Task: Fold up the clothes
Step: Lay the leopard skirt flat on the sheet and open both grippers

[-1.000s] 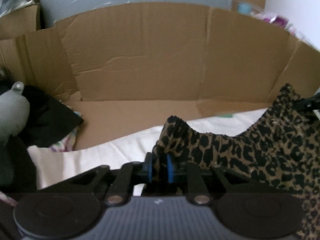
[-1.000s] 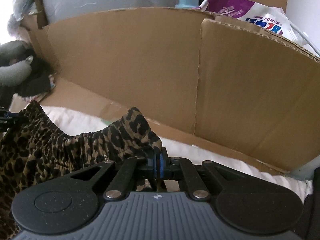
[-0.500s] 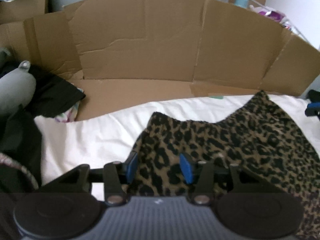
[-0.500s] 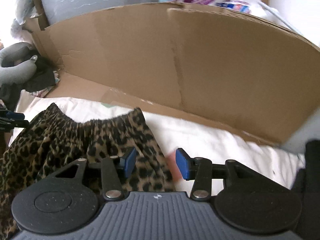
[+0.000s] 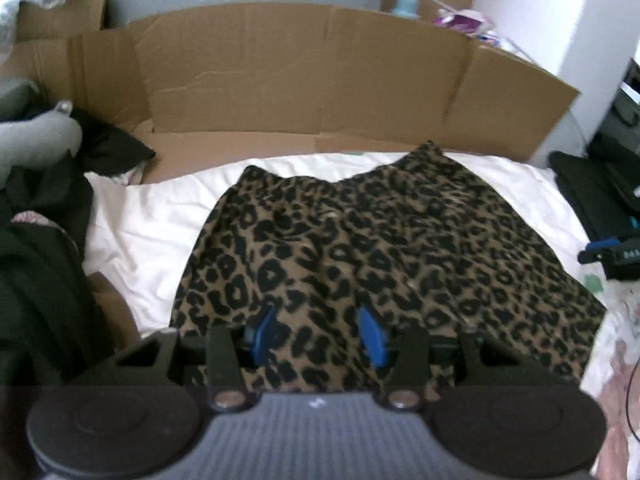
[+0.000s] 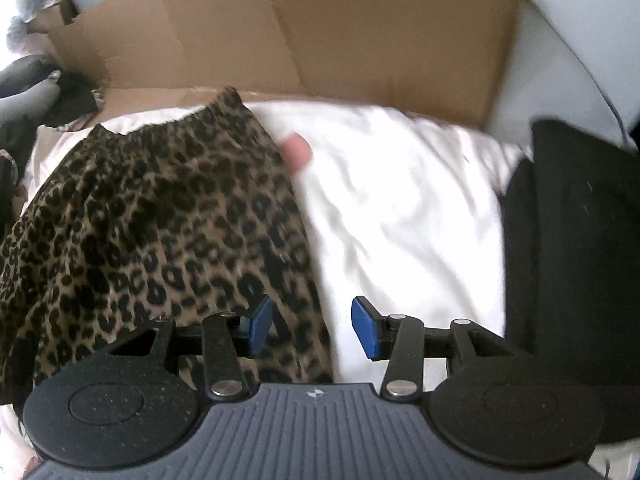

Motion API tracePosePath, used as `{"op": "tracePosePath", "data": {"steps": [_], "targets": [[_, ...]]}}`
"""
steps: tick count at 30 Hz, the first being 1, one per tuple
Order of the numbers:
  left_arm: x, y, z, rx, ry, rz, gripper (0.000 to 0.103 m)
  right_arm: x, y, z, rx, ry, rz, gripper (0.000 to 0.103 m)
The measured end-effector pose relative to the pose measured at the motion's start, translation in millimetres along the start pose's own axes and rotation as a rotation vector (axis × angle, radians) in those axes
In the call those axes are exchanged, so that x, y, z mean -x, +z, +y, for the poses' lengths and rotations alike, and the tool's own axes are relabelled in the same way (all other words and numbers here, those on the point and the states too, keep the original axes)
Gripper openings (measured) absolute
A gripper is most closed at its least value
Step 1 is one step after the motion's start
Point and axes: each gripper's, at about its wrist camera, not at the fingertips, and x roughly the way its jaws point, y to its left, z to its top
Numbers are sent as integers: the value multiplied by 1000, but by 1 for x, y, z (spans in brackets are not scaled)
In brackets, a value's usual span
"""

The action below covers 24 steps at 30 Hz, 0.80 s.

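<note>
A leopard-print skirt (image 5: 360,240) lies spread flat on a white sheet (image 5: 152,224), waistband at the far side by the cardboard. It also shows in the right wrist view (image 6: 152,224). My left gripper (image 5: 316,334) is open and empty above the skirt's near hem. My right gripper (image 6: 312,328) is open and empty above the skirt's right edge, its right finger over the white sheet (image 6: 400,208). The right gripper also shows at the right edge of the left wrist view (image 5: 608,254).
A folded cardboard wall (image 5: 320,80) stands behind the sheet. Dark clothes and a grey stuffed toy (image 5: 36,144) lie at the left. A black garment (image 6: 568,260) lies at the right of the sheet. Bottles and bags (image 5: 460,20) sit behind the cardboard.
Both grippers held the skirt's waistband corners up, then opened and let go. The skirt dropped flat on the sheet. Both grippers have pulled back toward the near hem.
</note>
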Motion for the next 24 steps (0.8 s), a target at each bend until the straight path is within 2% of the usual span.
{"op": "tracePosePath", "data": {"steps": [6,8,11,17,20,24], "targets": [[22,-20,-16,15,-20,31,50,14,-19,-13,-34,1,5,51],[30,-31,-22,52,-54,32,49,17,-25,-14,-34,-5,7,51],[42,-47,-34,63,-149,38,49,17,-33,-21,-58,-7,27,51],[51,-71,-60,44,-249,71,47,17,-46,-35,-145,12,44,51],[49,-76,-73,32,-316,78,47,18,-49,-37,-146,15,36,51],[36,-82,-90,35,-441,118,47,18,-52,-36,-129,11,30,51]]}}
